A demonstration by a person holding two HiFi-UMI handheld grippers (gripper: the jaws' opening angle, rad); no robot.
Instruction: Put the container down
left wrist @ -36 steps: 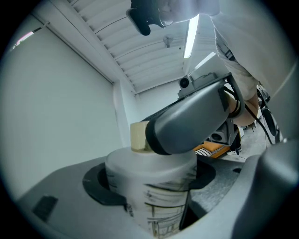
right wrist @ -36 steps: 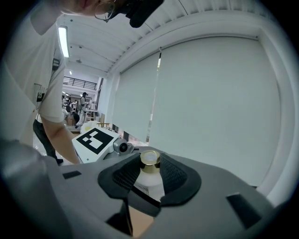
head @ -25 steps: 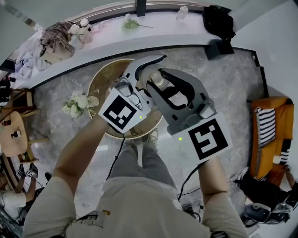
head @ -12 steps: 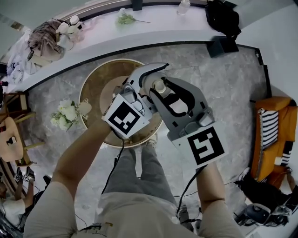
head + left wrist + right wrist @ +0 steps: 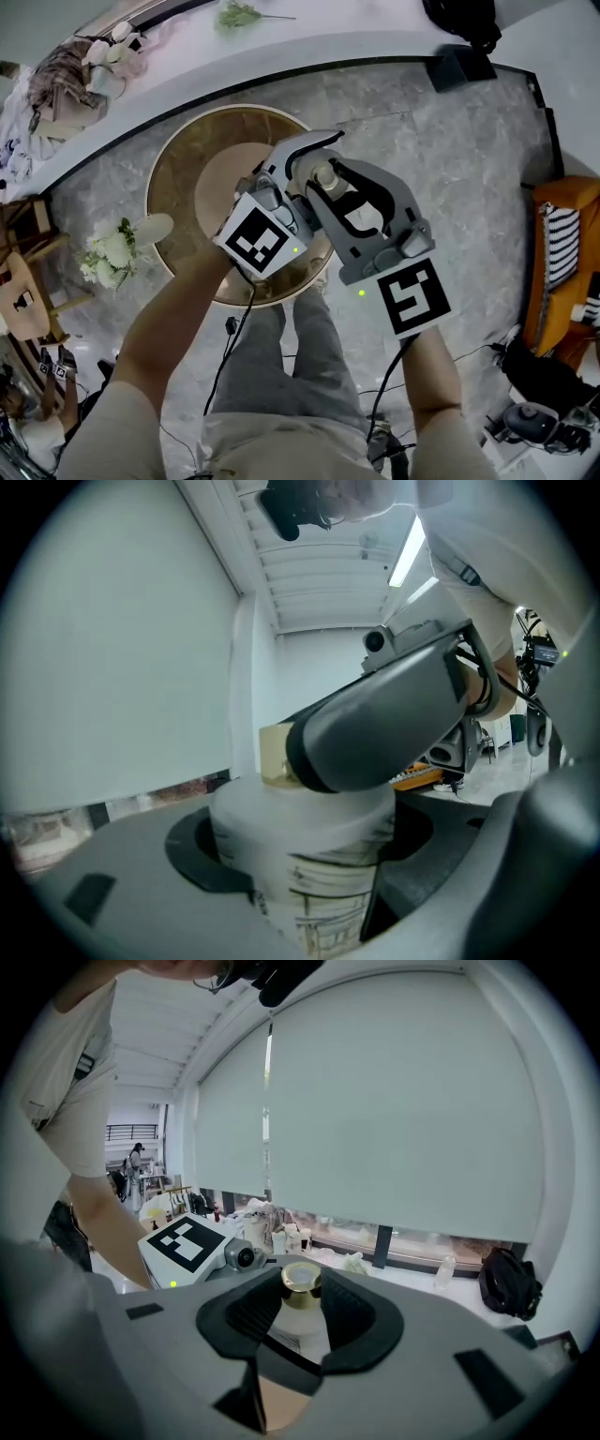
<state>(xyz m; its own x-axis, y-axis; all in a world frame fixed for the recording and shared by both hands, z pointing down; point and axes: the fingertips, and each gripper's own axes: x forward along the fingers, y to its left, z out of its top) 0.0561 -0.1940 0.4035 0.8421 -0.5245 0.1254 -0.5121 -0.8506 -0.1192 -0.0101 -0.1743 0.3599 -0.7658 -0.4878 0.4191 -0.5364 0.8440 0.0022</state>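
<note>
A white container (image 5: 324, 175) with a gold cap is held in the air over the near right edge of a round wooden table (image 5: 178, 159). My left gripper (image 5: 298, 159) is shut on its printed white body (image 5: 309, 855), which fills the space between the dark pads (image 5: 202, 850). My right gripper (image 5: 330, 183) reaches in from the right, its black pads (image 5: 248, 1312) closed on the gold cap (image 5: 301, 1279). In the left gripper view the right gripper's grey jaw crosses over the container's top. The container's bottom is hidden.
A bunch of white flowers (image 5: 112, 253) lies beside the table's left rim. A long white counter (image 5: 281, 52) with clutter curves along the far side. An orange seat (image 5: 562, 253) stands at the right, and cables trail on the grey marble floor (image 5: 450, 141).
Both grippers stay clamped together on the container. The view has slid, so the round table now sits further under the grippers, and the flowers have drifted left.
</note>
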